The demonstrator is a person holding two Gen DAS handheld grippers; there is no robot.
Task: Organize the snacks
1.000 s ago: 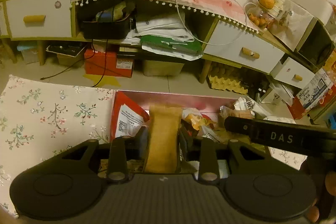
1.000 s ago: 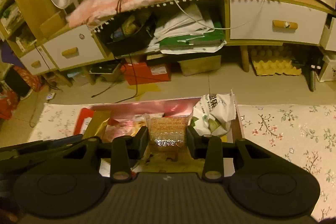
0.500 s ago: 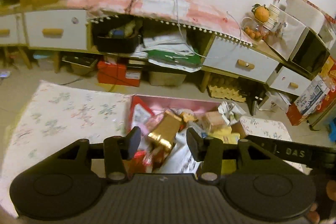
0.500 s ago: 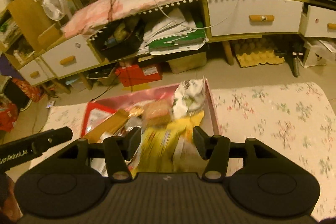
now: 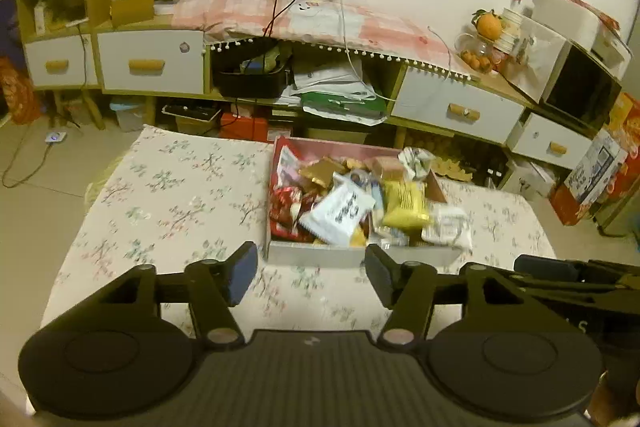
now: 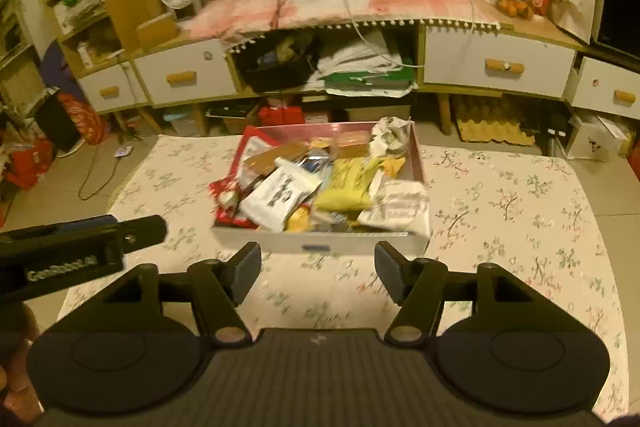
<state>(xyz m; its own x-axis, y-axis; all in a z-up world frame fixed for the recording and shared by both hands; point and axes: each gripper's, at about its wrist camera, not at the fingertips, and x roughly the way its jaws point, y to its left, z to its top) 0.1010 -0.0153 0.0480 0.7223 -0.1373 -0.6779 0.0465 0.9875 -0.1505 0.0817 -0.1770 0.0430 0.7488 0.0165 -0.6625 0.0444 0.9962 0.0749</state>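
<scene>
Left gripper (image 5: 311,274) points forward and tilts downward, its jaws opening with nothing between them, both black fingers spread well apart. Right gripper (image 6: 317,272) sits in much the same downward-tilted pose, jaws opening too and empty, pads facing each other across a clear gap. Each one shows up at the edge of the other's view, so the two are side by side, the left on the left, the right on the right.
</scene>
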